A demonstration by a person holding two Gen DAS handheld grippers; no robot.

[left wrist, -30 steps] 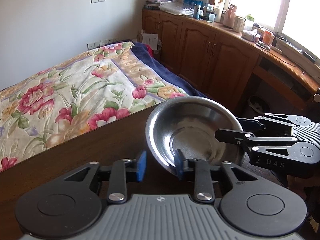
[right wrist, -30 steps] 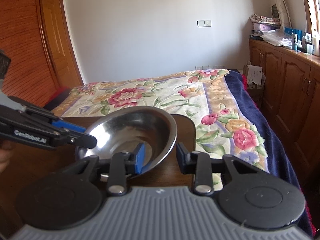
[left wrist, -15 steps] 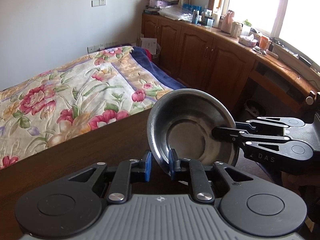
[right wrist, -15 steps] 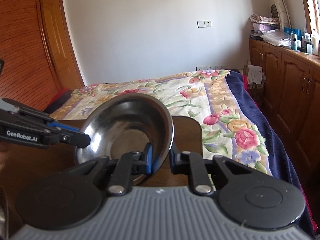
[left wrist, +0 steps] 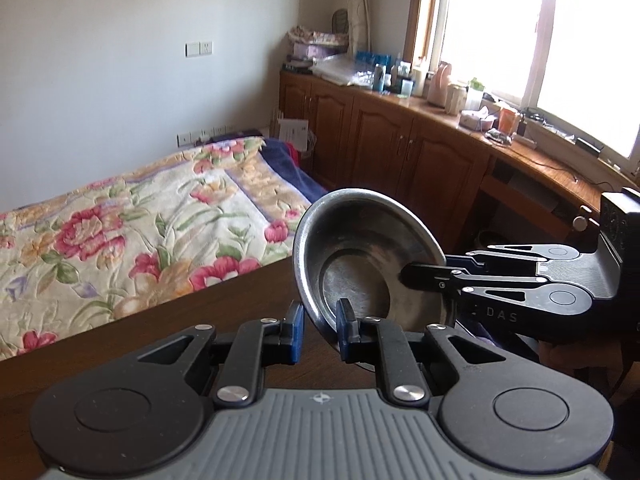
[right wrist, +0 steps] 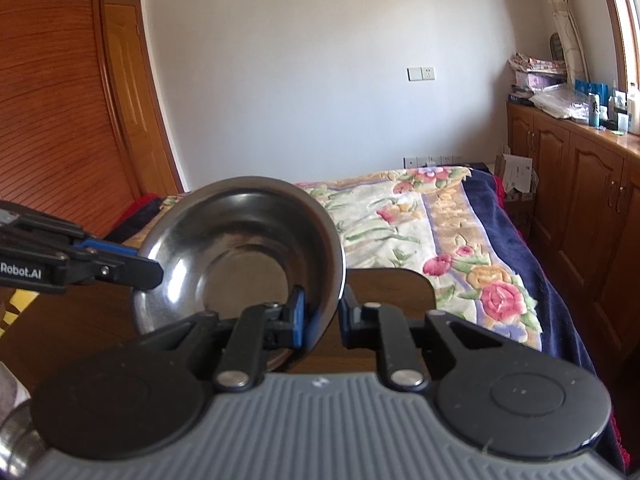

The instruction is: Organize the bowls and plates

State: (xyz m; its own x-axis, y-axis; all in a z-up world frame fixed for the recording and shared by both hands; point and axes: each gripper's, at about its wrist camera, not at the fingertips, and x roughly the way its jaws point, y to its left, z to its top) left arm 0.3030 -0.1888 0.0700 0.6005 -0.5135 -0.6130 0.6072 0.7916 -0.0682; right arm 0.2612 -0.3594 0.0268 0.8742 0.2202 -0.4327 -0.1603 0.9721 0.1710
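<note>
Window (left wrist: 560, 32) left view, door (right wrist: 132, 92) right

Black left gripper (left wrist: 318, 334), black right gripper (right wrist: 322, 320), blue-padded jaws, silver pivot screws, ribbed grey housings

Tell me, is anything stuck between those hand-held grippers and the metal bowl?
Nothing visible. The left hand-held gripper and right hand-held gripper each straddle the metal bowl's rim directly, on opposite sides, holding it tilted above the wooden table.
</note>
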